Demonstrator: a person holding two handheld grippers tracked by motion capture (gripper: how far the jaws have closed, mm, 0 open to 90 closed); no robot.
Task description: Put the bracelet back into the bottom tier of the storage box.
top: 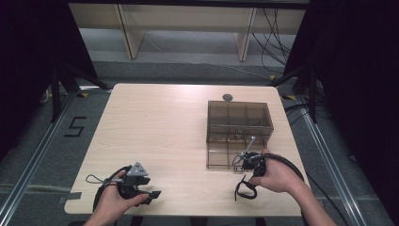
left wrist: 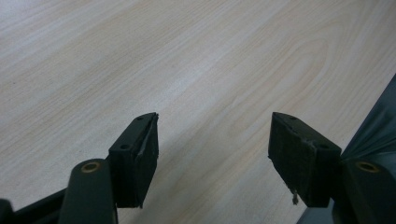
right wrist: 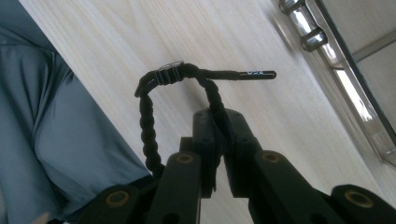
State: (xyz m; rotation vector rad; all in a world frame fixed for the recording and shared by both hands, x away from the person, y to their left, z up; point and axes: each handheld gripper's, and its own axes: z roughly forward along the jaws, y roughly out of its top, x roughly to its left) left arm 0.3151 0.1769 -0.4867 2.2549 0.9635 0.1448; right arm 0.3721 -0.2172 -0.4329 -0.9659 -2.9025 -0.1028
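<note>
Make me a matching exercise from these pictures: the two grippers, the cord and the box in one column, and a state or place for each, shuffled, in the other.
Things:
1. left gripper
2. right gripper
3. cord
4. box

States or places:
A. smoky, see-through, with compartments, on the table's right half
B. jaws apart over bare table, nothing between them
C. black, braided, looped, pinched between jaws
D. jaws closed on something

Pairs: 1-B, 2-D, 3-C, 4-A
</note>
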